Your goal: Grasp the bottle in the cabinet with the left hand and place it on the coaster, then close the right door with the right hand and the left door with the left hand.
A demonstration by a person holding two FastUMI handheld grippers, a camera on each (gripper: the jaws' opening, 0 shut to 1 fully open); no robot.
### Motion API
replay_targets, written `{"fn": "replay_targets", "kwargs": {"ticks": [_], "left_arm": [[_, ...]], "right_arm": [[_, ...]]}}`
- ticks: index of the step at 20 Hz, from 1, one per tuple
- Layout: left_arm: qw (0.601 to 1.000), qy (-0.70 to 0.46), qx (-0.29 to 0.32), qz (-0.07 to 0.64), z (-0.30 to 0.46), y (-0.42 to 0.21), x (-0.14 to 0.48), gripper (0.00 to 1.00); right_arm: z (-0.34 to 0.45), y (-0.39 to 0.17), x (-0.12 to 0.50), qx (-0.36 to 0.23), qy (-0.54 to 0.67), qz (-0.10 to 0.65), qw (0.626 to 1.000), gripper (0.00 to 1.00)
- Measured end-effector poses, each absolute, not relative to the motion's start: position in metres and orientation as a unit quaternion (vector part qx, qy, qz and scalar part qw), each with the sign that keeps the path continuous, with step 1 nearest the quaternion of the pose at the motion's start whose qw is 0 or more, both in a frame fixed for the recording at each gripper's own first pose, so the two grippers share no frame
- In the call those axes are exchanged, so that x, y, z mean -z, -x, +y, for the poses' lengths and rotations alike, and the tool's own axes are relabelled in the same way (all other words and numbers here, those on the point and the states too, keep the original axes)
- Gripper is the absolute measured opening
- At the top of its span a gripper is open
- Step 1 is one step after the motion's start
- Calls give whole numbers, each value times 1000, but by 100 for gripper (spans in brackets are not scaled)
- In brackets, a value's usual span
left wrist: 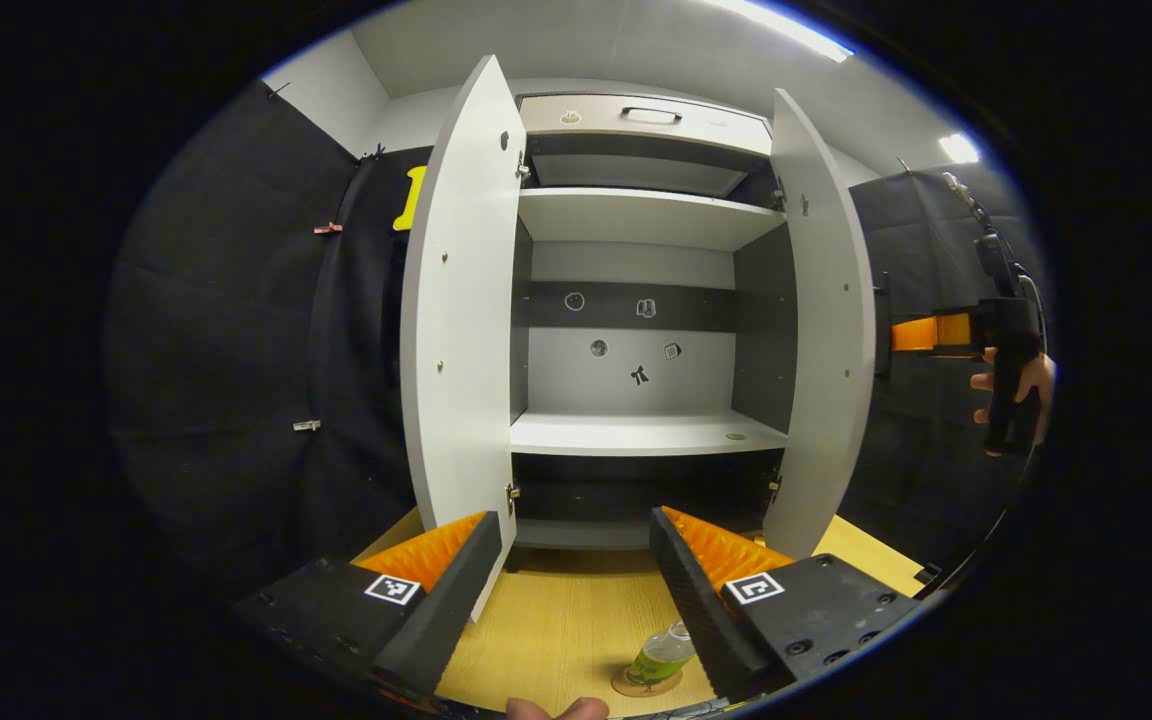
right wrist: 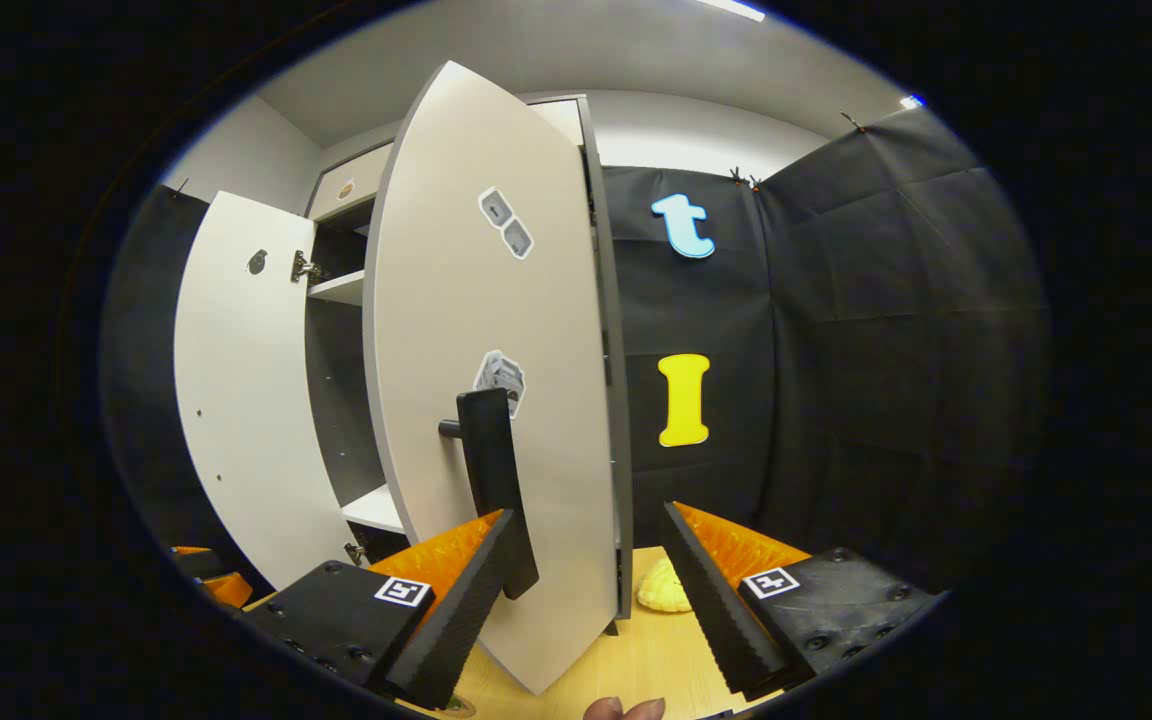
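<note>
A clear bottle [left wrist: 663,652] of green liquid stands on a round coaster [left wrist: 636,686] on the wooden table, low between my fingers in the left gripper view. My left gripper [left wrist: 573,520] is open and empty above it, facing the open cabinet [left wrist: 636,432]. The left door [left wrist: 461,330] and the right door [left wrist: 821,330] both stand wide open. My right gripper [right wrist: 588,512] is open in front of the right door's outer face [right wrist: 496,330], its left finger close to the black handle [right wrist: 491,470]. It appears farther off as the right gripper [left wrist: 936,332], held by a hand [left wrist: 1031,380].
The cabinet shelves are bare apart from a small round item [left wrist: 736,436] on the middle shelf. A yellow object [right wrist: 664,595] lies on the wooden table [left wrist: 556,630] past the right door. Black cloth walls stand close on both sides.
</note>
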State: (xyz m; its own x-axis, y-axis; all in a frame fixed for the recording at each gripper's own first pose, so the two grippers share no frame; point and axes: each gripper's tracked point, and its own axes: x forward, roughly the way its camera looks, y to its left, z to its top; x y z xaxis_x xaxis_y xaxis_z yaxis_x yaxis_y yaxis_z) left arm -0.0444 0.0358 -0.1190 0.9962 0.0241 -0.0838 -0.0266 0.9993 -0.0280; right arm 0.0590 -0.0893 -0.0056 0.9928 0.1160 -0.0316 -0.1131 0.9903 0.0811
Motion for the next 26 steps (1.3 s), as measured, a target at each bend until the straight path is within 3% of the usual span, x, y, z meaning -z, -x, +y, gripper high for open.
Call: {"fn": "replay_targets", "kwargs": {"ticks": [10,26], "left_arm": [[998,1,-39,45,73,53,118,95],[998,24,-49,32,146,52,74,95]], "right_arm": [[2,-106,11,-117,-42,26,992,98],[34,-137,13,-80,-25,20,996,98]]}}
